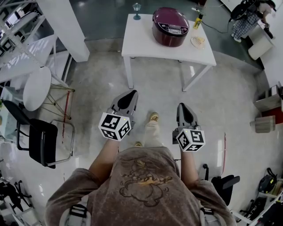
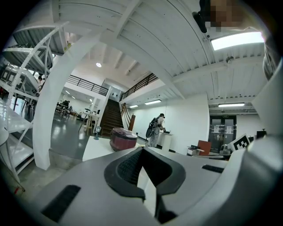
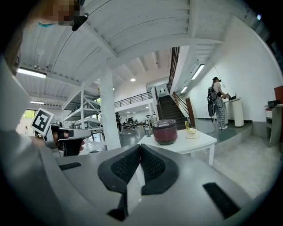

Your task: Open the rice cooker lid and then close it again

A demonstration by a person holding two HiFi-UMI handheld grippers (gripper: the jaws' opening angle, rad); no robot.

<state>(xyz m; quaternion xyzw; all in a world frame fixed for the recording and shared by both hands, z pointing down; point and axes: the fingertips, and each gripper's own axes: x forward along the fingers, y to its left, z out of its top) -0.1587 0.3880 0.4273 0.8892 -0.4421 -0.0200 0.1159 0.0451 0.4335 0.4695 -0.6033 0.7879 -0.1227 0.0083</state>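
A dark red rice cooker [image 1: 170, 26] with its lid down stands on a white table [image 1: 141, 46] some way ahead of me across the floor. It also appears far off in the left gripper view [image 2: 124, 138] and in the right gripper view [image 3: 164, 131]. My left gripper [image 1: 131, 93] and right gripper [image 1: 182, 106] are held side by side in front of my body, pointing toward the table, well short of it. Both have their pads together with nothing between them, as the left gripper [image 2: 142, 150] and the right gripper [image 3: 140, 146] show in their own views.
On the table are a small lantern [image 1: 136, 9], a yellow bottle [image 1: 197, 22] and a plate [image 1: 197, 41]. A white pillar [image 1: 66, 26] stands at the left, with a round white table [image 1: 37, 88] and a black chair [image 1: 42, 141] nearer. A person [image 1: 247, 17] stands at a counter at the back right.
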